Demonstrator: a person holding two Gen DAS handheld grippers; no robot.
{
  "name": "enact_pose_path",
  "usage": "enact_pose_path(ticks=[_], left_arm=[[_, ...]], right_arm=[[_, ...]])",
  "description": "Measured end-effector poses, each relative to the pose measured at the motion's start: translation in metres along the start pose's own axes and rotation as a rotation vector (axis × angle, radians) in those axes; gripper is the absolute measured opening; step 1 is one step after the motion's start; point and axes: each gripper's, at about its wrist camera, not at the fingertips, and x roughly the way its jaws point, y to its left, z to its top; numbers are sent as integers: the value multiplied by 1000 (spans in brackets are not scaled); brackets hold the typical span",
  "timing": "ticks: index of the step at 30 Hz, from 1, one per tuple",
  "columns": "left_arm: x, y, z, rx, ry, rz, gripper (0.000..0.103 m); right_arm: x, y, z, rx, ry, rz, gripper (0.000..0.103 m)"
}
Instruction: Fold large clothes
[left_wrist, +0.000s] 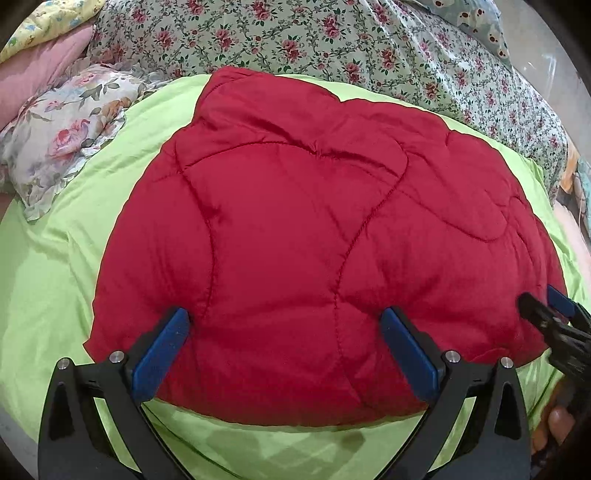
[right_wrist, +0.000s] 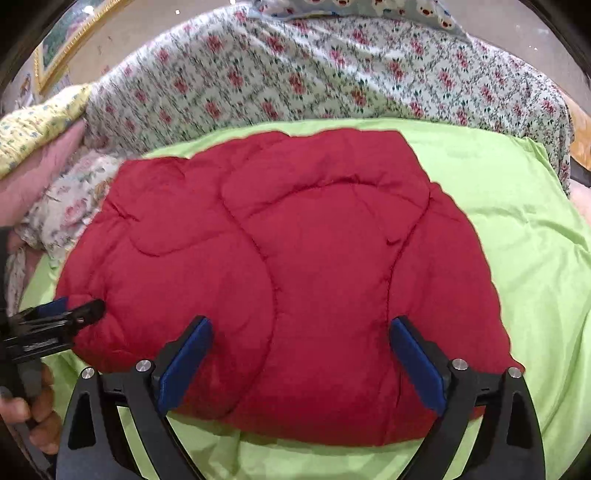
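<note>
A red quilted padded garment (left_wrist: 295, 236) lies folded into a thick bundle on a lime green sheet (left_wrist: 59, 280). It also shows in the right wrist view (right_wrist: 295, 266). My left gripper (left_wrist: 286, 321) is open, its blue pads resting over the near edge of the bundle. My right gripper (right_wrist: 301, 332) is open too, over the near right part of the bundle. The right gripper shows at the right edge of the left wrist view (left_wrist: 546, 314). The left gripper shows at the left edge of the right wrist view (right_wrist: 70, 314).
A floral bedspread (left_wrist: 332, 40) covers the bed behind the green sheet (right_wrist: 517, 221). A flowered pillow (left_wrist: 66, 129) lies at the left, beside a pink cushion (left_wrist: 33, 77). The bed's edge falls away at the right.
</note>
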Motion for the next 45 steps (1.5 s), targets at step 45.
enact_pose_path(ticks=[45], left_arm=[[-47, -14, -67, 149, 42, 34, 103]], right_arm=[[-61, -6, -59, -19, 51, 78, 100]])
